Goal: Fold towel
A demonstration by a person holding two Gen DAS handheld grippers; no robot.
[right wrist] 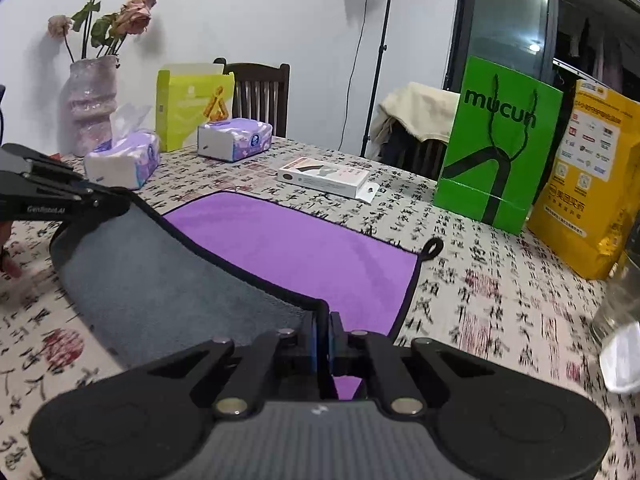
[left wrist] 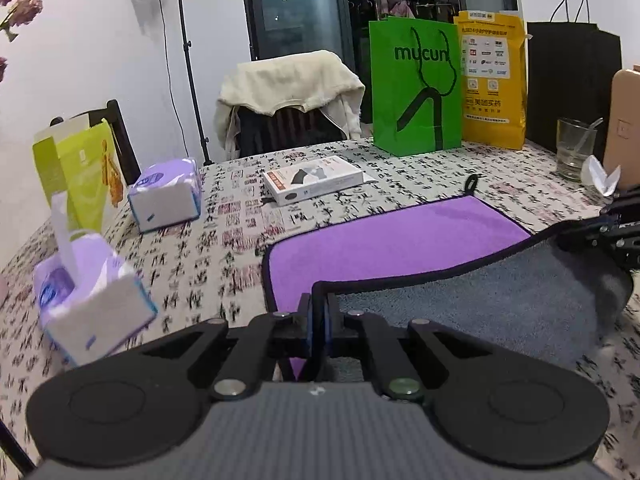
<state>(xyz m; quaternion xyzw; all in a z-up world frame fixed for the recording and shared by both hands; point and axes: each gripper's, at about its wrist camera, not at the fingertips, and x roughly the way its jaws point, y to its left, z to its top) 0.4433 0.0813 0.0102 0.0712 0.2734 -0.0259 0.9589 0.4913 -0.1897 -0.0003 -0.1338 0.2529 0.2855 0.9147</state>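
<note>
The towel [left wrist: 392, 240] is purple on one face and grey on the other, with a black hem. It lies on the patterned table, and its near edge is lifted and turned over so the grey side [left wrist: 500, 296] shows. My left gripper [left wrist: 319, 312] is shut on the near left corner of the towel. My right gripper [right wrist: 323, 320] is shut on the near right corner; the towel [right wrist: 296, 248] spreads ahead of it. The right gripper also shows at the right edge of the left wrist view [left wrist: 600, 232], and the left gripper at the left edge of the right wrist view [right wrist: 100, 200].
On the table stand two tissue packs [left wrist: 166, 194] [left wrist: 92, 304], a white box [left wrist: 314, 179], a green bag [left wrist: 416, 84], a yellow bag [left wrist: 492, 80], a glass [left wrist: 574, 148] and a vase of flowers [right wrist: 90, 104]. Chairs stand behind the table.
</note>
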